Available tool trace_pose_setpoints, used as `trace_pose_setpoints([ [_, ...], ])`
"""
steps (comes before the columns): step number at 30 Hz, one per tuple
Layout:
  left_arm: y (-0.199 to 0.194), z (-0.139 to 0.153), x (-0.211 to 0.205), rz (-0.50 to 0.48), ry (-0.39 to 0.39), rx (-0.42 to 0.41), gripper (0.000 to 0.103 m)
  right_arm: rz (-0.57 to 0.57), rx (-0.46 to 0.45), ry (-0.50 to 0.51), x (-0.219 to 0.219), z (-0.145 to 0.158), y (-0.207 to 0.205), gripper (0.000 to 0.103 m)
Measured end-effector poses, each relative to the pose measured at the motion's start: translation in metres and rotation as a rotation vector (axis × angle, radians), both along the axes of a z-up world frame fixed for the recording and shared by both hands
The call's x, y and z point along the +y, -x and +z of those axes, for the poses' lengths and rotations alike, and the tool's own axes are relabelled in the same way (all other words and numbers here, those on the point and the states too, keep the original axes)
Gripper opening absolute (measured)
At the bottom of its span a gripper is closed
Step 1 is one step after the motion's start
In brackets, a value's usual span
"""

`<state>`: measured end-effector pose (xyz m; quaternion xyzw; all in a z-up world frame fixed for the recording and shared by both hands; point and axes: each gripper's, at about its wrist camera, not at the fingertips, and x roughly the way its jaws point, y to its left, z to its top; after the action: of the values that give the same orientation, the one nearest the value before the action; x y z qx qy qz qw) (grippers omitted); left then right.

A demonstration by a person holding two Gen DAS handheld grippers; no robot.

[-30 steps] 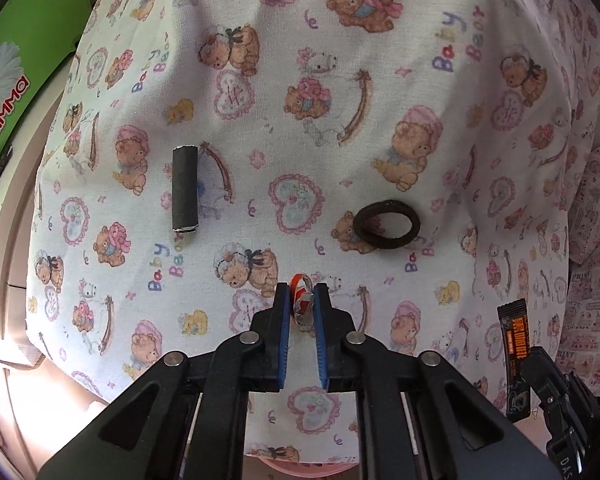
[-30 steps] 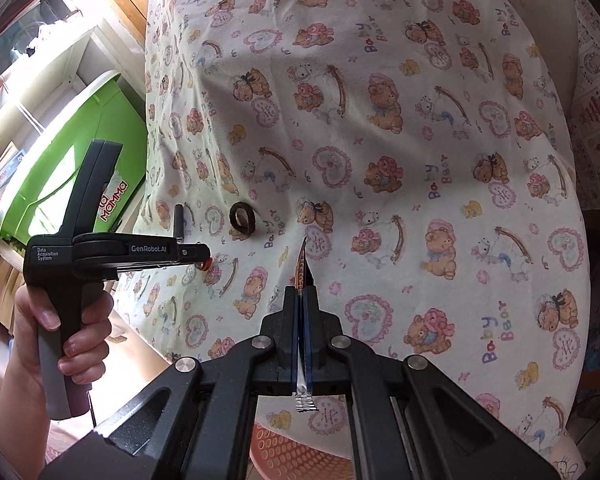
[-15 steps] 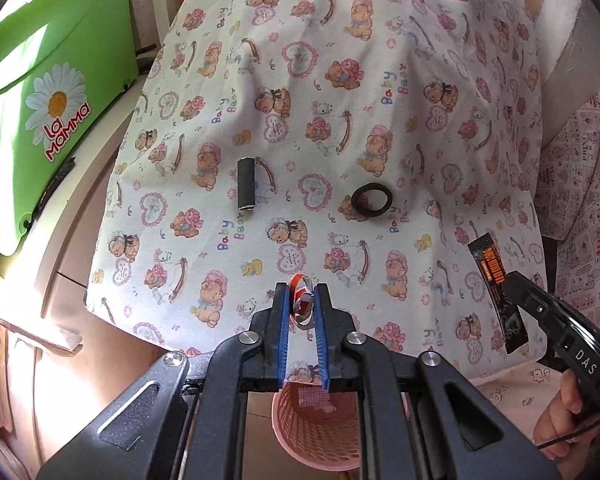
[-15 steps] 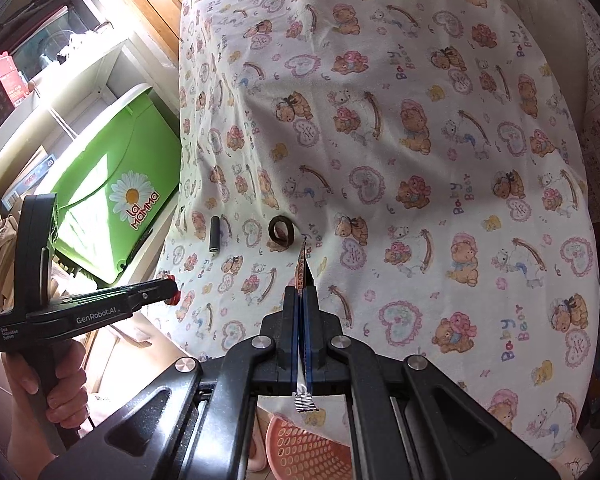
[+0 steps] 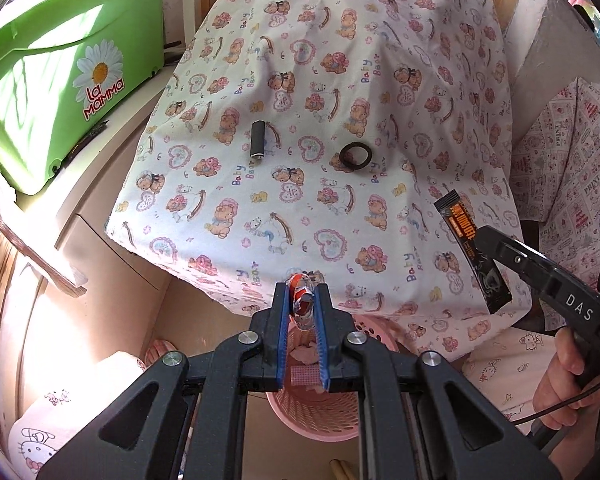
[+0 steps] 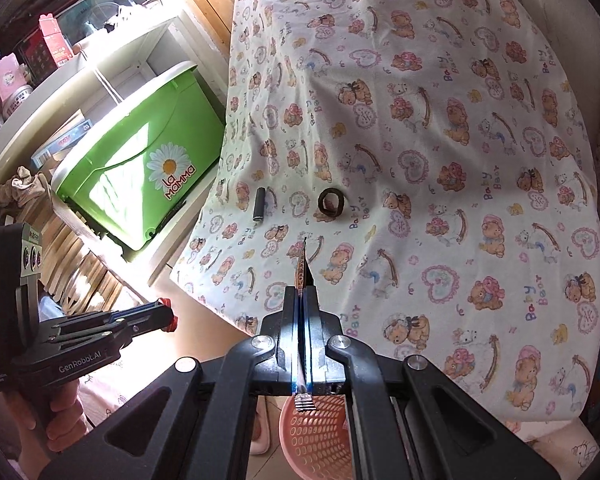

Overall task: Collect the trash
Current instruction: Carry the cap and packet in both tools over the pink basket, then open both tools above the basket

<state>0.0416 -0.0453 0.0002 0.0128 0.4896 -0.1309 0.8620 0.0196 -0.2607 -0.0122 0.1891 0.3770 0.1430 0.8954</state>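
A red-and-white crumpled wrapper (image 5: 301,305) is pinched between the blue pads of the left gripper (image 5: 302,312), directly above the pink mesh basket (image 5: 320,416). A black-and-orange sachet (image 5: 471,249) is clamped flat in the right gripper (image 6: 303,300). Farther off, a dark cylinder (image 5: 257,138) and a black ring (image 5: 355,156) are seen lying apart on the teddy-bear cloth (image 5: 380,80).

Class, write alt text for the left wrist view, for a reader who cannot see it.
The left tool grips a red and white wrapper above a pink basket. Beyond, a dark tube and black ring lie on a teddy-bear cloth.
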Motion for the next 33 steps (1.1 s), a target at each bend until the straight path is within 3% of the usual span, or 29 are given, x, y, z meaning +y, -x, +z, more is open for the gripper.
trace_pose_setpoints([
  [5, 0.009, -0.019, 0.000, 0.008, 0.000, 0.014, 0.011, 0.030, 0.007, -0.015, 0.011, -0.002, 0.019, 0.003],
  [15, 0.008, -0.065, 0.003, 0.001, 0.062, 0.122, 0.012, 0.108, 0.093, -0.004, 0.035, -0.030, 0.050, 0.003],
  [27, -0.002, -0.117, 0.006, 0.024, 0.104, 0.293, 0.012, 0.176, 0.224, 0.117, 0.069, -0.073, 0.046, 0.003],
  [33, -0.008, -0.146, 0.002, 0.035, 0.083, 0.367, 0.013, 0.165, 0.305, 0.163, 0.074, -0.099, 0.037, 0.003],
])
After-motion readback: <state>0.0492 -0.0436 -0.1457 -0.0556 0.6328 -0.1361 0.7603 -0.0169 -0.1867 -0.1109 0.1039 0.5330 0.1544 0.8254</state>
